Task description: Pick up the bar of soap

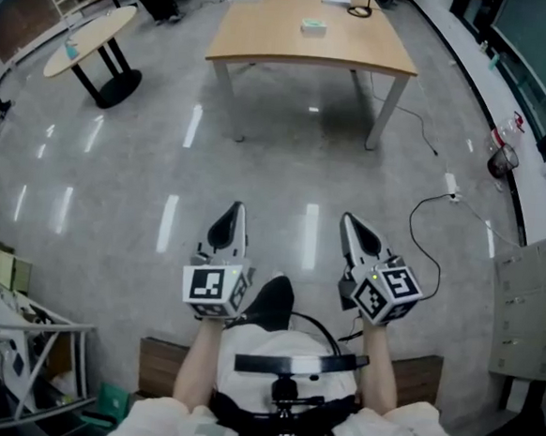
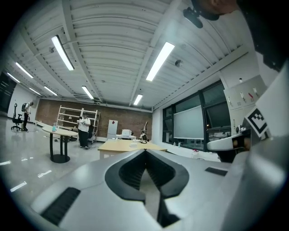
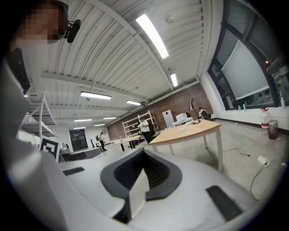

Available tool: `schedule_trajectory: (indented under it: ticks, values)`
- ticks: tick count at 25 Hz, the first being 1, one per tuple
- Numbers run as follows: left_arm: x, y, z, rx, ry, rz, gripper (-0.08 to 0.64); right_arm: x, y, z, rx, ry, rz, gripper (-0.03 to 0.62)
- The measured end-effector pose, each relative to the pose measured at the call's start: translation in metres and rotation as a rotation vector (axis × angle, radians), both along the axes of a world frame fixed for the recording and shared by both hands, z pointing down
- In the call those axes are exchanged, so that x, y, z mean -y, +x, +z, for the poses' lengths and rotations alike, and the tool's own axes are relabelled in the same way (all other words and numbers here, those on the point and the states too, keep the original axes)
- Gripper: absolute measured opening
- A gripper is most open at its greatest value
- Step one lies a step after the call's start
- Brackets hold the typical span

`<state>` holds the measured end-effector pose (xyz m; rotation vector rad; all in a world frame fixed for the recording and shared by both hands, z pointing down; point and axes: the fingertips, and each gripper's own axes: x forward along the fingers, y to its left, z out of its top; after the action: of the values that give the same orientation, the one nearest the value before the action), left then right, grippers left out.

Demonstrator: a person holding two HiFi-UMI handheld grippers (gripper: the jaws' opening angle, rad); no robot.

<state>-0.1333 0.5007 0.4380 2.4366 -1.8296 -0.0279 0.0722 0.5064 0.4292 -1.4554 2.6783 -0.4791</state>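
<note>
At the bottom of the head view, closest in, a black camera mount (image 1: 290, 366) sits on the person's chest, and both forearms reach up the frame from it. Each hand carries a hand-held gripper over the grey floor (image 1: 145, 174), touching nothing.

The left hand-held gripper (image 1: 233, 214), left of centre, has its jaws pressed together. Its own view shows the dark pads meeting at the tip with nothing between them. The right hand-held gripper (image 1: 352, 226), right of centre, is likewise pressed together and empty, its pads closed to a thin seam in its own view. The two point up the frame side by side, apart from each other.

The bar of soap (image 1: 313, 25), a small pale block, lies on the wooden surface (image 1: 268, 47) at the top centre of the head view, well apart from both grippers. Farther back on that surface lies a coiled black cable (image 1: 360, 10).

A round table (image 1: 104, 28) at the upper left carries a small blue bottle (image 1: 71, 50); its contents cannot be made out. At the right edge, by the window wall, a clear bottle (image 1: 510, 129) and a dark cup (image 1: 501, 163) stand on the floor, and I cannot tell whether anything is in them. A black floor cable (image 1: 422, 213) loops at the right, near grey cabinets (image 1: 530, 298) at the lower right.

In the left gripper view, a person in a white top (image 2: 83, 131) stands by a white shelf rack (image 2: 70, 118) at the left of the frame.
</note>
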Motion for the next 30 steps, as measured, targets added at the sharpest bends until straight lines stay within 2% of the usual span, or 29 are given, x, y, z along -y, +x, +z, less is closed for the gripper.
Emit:
schedule_trajectory:
  ticks: [6,12,19,23,30]
  values:
    - [0.067,0.012,0.026,-0.008,-0.049,0.01,0.015,0.066,0.019,0.026,0.039,-0.046,0.033,0.009]
    - [0.204,0.013,0.028,-0.038,-0.043,0.012,0.015,0.199,0.022,0.022,0.031,-0.03,0.039,0.011]
    - [0.366,0.008,0.002,-0.058,-0.007,0.024,0.015,0.361,0.021,-0.012,-0.003,0.027,0.048,0.009]
    - [0.437,0.009,-0.007,-0.052,0.006,0.048,0.015,0.429,0.018,-0.017,-0.005,0.037,0.066,0.009]
    - [0.537,0.016,0.009,-0.059,-0.021,0.059,0.015,0.527,0.018,0.008,-0.008,-0.012,0.059,0.011]
